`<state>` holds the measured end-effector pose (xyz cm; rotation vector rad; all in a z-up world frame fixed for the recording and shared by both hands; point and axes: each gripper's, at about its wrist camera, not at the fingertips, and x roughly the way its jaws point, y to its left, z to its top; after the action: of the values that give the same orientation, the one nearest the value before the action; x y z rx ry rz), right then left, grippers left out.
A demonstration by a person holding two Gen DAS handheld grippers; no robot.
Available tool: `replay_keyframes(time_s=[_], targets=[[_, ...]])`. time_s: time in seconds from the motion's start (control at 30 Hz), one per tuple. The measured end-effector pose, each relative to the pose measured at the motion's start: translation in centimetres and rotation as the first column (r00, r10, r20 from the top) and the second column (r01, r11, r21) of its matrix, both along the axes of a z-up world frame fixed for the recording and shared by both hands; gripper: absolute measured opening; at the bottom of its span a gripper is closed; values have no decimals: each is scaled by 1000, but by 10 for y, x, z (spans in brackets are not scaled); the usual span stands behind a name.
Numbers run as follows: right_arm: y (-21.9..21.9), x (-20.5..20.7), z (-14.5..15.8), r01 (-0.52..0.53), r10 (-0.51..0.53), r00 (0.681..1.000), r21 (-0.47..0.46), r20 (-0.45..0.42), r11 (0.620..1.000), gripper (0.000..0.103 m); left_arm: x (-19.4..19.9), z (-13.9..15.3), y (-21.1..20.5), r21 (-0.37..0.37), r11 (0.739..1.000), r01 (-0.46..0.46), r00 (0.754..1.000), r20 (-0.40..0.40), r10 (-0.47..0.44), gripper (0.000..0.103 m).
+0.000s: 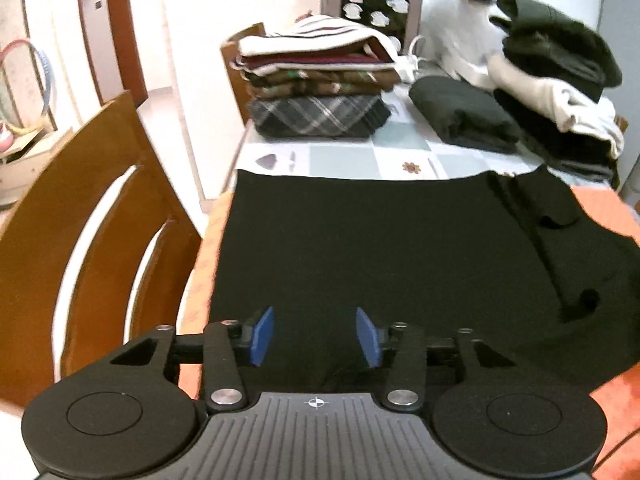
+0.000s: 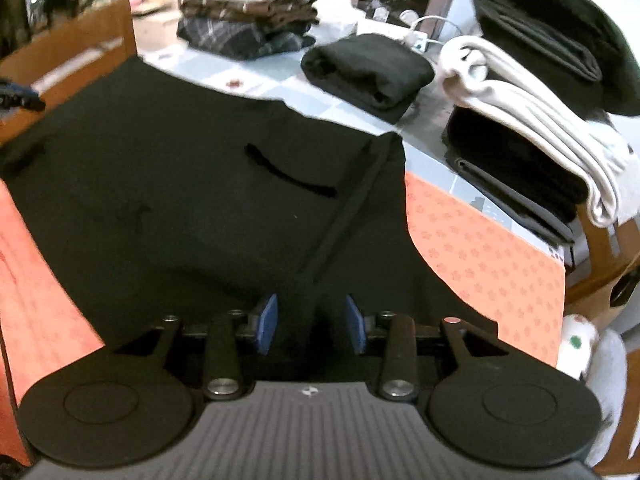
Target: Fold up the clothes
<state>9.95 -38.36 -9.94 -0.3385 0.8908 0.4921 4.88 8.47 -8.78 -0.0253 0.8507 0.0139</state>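
Only right wrist view shows white bundle.

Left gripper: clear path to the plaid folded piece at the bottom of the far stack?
Probably not directly. The left gripper, jaws open, sits at the near edge of the spread black garment. The plaid piece lies beyond it, under the brown and striped clothes.
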Motion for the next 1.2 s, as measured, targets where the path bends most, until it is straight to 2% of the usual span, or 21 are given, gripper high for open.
replay_keyframes(time_s=[0.13,0.23,0.33,0.43,0.53,0.7,0.77,0.8,0.83,0.87,0.93,1.0,1.07,1.2], targets=[[-5,-20,15,20,-17,999,96,-32,995,50,-29,11,12,-17,1000,-20,1000,-12,20,57],[0,-37,19,21,-13,998,141,-58,990,50,-48,5,18,-23,1000,-17,999,-47,16,57],[11,-54,17,22,-11,997,143,-75,990,50,-66,-6,23,-41,999,-8,998,-66,5,57],[24,-72,15,43,-30,995,135,-96,990,50,-80,-17,20,-16,998,61,997,-54,-61,57],[41,-89,12,87,-73,991,124,-113,988,50,-84,-26,15,49,984,169,985,-32,-167,58],[69,-110,11,152,-139,984,113,-115,982,50,-80,-38,10,116,933,341,939,1,-343,58],[80,-118,11,174,-161,981,109,-112,979,50,-77,-43,9,140,914,381,923,8,-386,56],[86,-122,11,184,-173,979,107,-110,977,50,-74,-45,11,135,908,397,916,13,-402,39],[92,-126,11,195,-184,977,105,-109,975,50,-74,-45,14,116,907,405,912,24,-410,17],[97,-130,11,206,-195,975,102,-107,973,50,-72,-42,22,74,920,386,920,43,-389,11],[102,-135,14,232,-223,970,99,-98,968,50,-68,-36,39,-15,939,344,937,77,-342,9],[106,-138,16,255,-247,965,96,-90,962,50,-62,-31,63,-123,962,242,969,85,-233,9],[108,-140,17,269,-262,962,92,-83,959,50,-55,-32,87,-227,964,135,991,55,-125,9],[111,-139,16,293,-288,955,86,-72,952,51,-46,-41,123,-306,951,-54,999,-13,53,13]])
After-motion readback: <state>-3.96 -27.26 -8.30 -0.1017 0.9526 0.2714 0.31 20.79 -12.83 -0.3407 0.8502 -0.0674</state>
